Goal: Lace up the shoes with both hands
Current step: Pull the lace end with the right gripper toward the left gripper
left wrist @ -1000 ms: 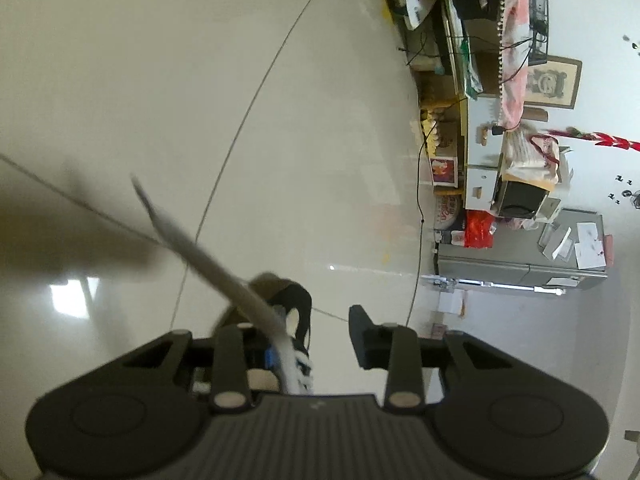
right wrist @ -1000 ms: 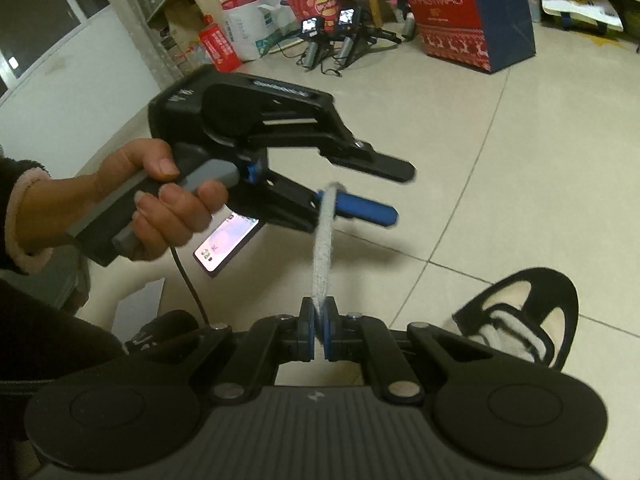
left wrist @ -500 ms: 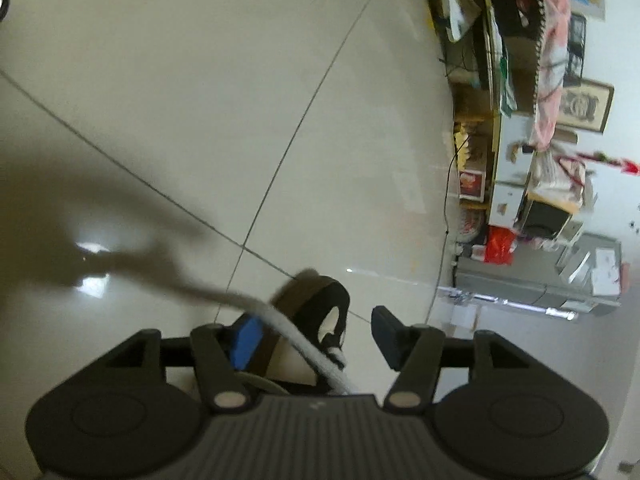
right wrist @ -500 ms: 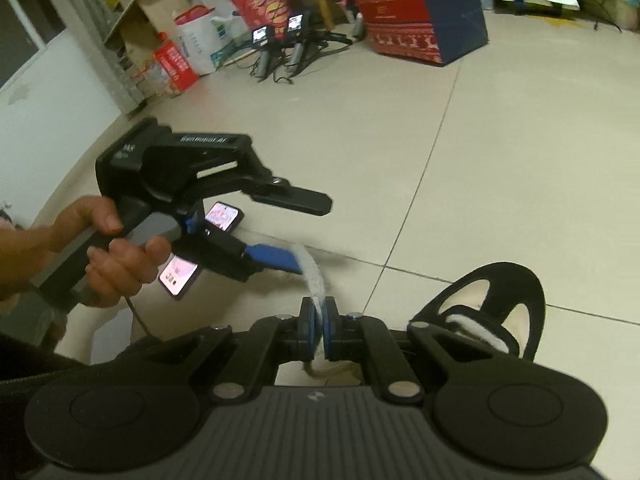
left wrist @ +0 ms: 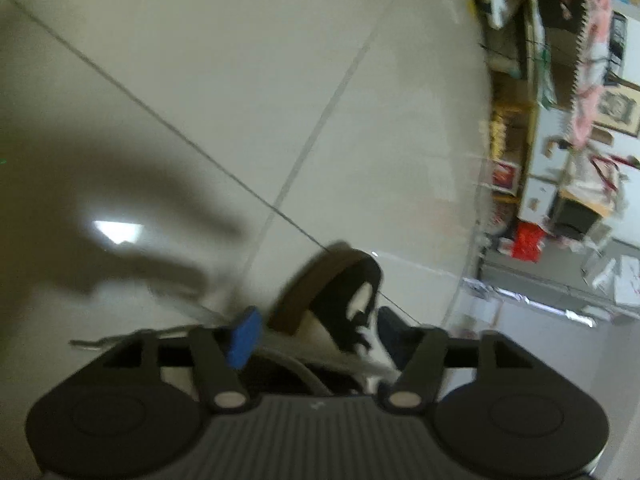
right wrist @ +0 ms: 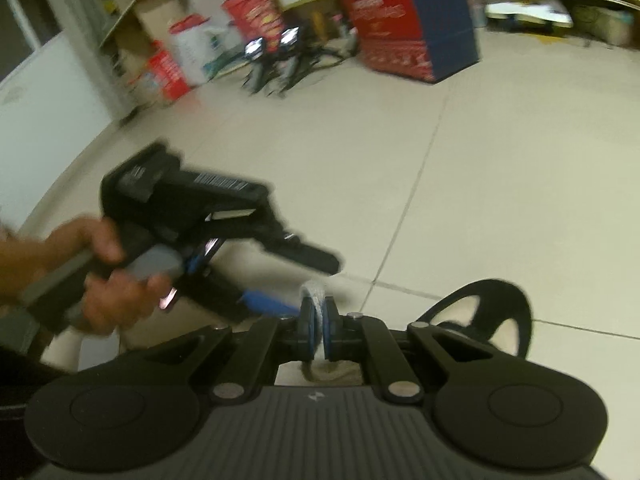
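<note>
From my feed almost nothing reads cleanly. In the right wrist view the red and blue box [right wrist: 404, 28] on the floor carries white lettering on its red face, but motion blur smears it past reading. The left claw [right wrist: 308, 284] body has a white barcode label [right wrist: 220, 182] on top; I see bars, no digits I can make out. The red packages [right wrist: 168, 74] by the shelf show print too blurred to read. In the left wrist view nothing is legible.
</note>
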`<state>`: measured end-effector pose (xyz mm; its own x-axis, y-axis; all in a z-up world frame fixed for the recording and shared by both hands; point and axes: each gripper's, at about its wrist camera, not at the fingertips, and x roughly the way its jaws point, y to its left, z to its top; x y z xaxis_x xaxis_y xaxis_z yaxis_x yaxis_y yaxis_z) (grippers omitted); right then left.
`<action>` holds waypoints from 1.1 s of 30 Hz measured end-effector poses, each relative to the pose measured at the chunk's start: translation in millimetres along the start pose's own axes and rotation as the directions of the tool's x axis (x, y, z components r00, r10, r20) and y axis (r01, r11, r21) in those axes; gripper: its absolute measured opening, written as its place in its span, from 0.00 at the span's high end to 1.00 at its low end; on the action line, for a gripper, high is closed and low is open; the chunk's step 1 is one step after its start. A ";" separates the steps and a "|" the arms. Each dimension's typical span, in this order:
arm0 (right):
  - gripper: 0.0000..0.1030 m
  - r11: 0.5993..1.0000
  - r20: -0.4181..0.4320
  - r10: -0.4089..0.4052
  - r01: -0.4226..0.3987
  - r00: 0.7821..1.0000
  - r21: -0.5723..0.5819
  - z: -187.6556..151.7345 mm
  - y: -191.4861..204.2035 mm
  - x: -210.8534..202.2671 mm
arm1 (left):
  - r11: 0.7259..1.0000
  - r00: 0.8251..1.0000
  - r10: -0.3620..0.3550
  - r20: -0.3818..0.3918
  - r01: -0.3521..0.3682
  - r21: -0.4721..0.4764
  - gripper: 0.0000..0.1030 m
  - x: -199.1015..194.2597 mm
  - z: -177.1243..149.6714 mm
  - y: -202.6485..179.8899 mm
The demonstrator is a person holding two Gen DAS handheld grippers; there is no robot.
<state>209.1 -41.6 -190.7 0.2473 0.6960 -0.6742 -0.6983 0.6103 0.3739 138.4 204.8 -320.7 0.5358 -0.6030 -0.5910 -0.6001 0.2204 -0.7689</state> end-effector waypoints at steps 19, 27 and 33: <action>0.92 0.988 -0.051 0.150 -0.152 0.987 -0.037 -8.2 22.8 1.8 | 0.988 0.996 -0.094 0.006 0.094 -0.126 0.54 14.7 -12.7 6.5; 0.92 0.988 -0.109 0.142 -0.148 0.984 -0.050 -22.5 26.2 6.5 | 0.993 0.992 -0.122 0.013 0.122 0.009 0.93 10.8 -12.9 -5.3; 0.91 0.989 -0.114 0.143 -0.146 0.983 -0.020 -26.9 20.0 0.9 | 0.962 0.993 -0.120 -0.016 0.120 0.244 0.96 4.0 -17.8 -23.0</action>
<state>177.3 -38.9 -200.9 0.0668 0.7286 -0.6817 -0.7403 0.4943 0.4557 143.7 183.6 -301.1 0.5944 -0.6369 -0.4910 -0.3688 0.3267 -0.8702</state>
